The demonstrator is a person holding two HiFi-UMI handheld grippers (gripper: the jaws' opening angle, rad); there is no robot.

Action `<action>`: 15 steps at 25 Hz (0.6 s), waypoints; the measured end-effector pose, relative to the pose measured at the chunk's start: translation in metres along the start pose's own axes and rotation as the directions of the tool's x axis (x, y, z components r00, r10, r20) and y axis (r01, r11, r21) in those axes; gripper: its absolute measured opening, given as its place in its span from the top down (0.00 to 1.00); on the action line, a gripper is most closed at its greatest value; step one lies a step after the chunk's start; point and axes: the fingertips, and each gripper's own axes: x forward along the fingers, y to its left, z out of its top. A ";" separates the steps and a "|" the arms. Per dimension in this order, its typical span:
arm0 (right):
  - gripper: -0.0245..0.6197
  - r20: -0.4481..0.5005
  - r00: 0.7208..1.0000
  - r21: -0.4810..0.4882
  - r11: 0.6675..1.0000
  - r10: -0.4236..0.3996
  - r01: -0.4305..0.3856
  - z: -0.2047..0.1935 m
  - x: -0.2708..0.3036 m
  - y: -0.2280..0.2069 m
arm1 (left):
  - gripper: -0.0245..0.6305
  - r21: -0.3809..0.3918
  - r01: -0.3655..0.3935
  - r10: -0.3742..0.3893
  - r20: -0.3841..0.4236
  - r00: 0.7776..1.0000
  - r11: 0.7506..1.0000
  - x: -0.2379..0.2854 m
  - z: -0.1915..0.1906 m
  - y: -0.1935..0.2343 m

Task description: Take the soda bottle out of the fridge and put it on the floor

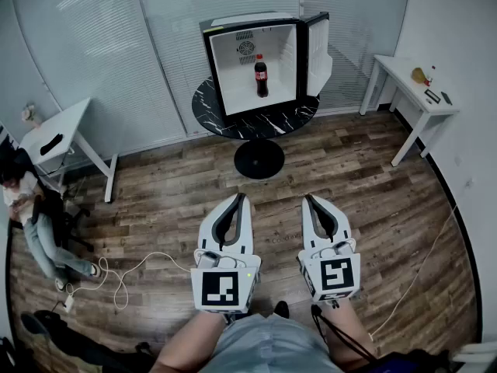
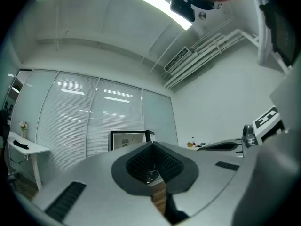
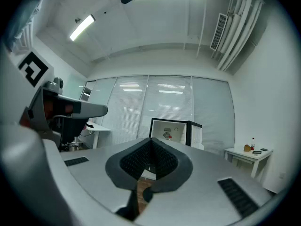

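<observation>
A dark soda bottle (image 1: pixel 261 76) with a red label stands upright inside the small open fridge (image 1: pixel 221 61). The fridge rests on a round black marble table (image 1: pixel 256 119) across the room. Both grippers are low in the head view, far short of the table, and point at it. My left gripper (image 1: pixel 241 197) is shut with nothing between its fingers; its own view shows the tips meeting (image 2: pixel 151 145) with the fridge (image 2: pixel 127 139) beyond. My right gripper (image 1: pixel 309 199) is shut and empty too; its view shows the fridge (image 3: pixel 170 128) straight ahead past the closed tips (image 3: pixel 151 140).
The fridge door (image 1: pixel 317 53) hangs open to the right. A white desk (image 1: pixel 58 134) stands at the left and another (image 1: pixel 411 84) with small items at the right. A person (image 1: pixel 31 216) sits on the wood floor at the left, near a white cable (image 1: pixel 116 278).
</observation>
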 end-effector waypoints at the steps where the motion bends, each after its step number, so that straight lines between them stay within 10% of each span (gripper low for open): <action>1: 0.95 0.003 1.000 -0.001 1.000 0.000 0.000 -0.002 0.002 -0.002 | 0.94 -0.003 0.000 0.000 0.009 1.000 1.000 0.002 -0.001 -0.001; 15: 0.94 -0.017 1.000 0.032 0.999 0.004 -0.004 -0.025 -0.007 -0.052 | 0.94 -0.012 -0.017 0.017 -0.002 1.000 1.000 0.028 -0.010 -0.043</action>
